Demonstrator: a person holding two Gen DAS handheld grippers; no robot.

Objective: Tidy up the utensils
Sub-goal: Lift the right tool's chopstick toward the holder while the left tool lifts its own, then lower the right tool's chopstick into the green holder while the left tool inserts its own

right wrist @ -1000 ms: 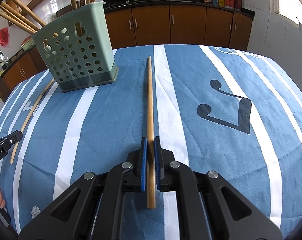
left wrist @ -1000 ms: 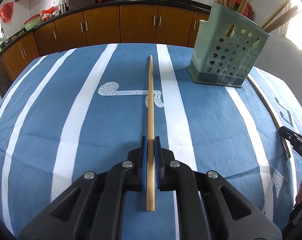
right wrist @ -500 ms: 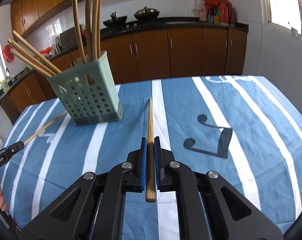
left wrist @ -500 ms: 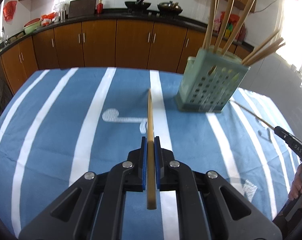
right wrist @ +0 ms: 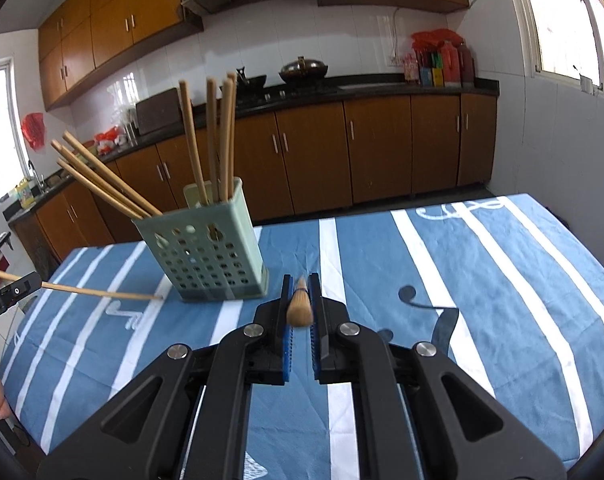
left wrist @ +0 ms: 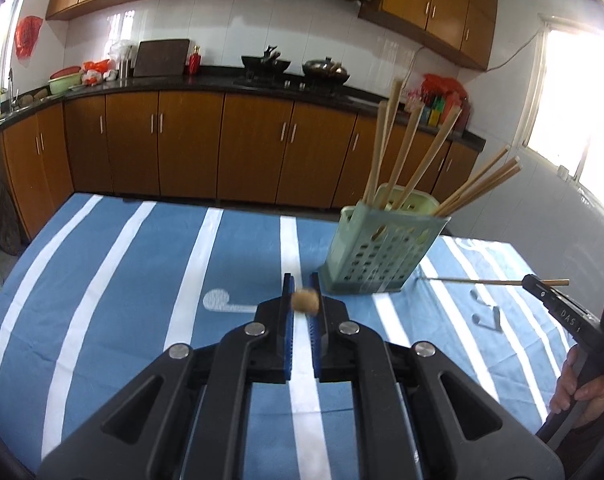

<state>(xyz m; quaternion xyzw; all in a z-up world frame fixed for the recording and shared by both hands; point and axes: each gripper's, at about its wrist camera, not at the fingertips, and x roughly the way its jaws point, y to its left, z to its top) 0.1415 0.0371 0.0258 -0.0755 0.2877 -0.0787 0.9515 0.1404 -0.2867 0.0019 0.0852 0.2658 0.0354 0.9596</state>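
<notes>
Above a blue, white-striped tablecloth [left wrist: 121, 264], the left gripper [left wrist: 301, 300] clamps a wooden chopstick [left wrist: 305, 301] between its blue pads [left wrist: 288, 308], the stick pointing almost straight away from the lens so only its blunt end shows. The right gripper [right wrist: 300, 300] likewise pinches a second chopstick [right wrist: 300, 308], seen nearly end-on with its tip angled ahead. Each tool is visible at the edge of the other's view, its stick raised clear of the cloth and aimed toward the holder. Just beyond stands a pale green perforated utensil holder [right wrist: 205, 252] on the table, bristling with upright and leaning chopsticks [right wrist: 211, 136]. Brown kitchen cabinets [left wrist: 189, 144] and a dark counter line the far wall.
</notes>
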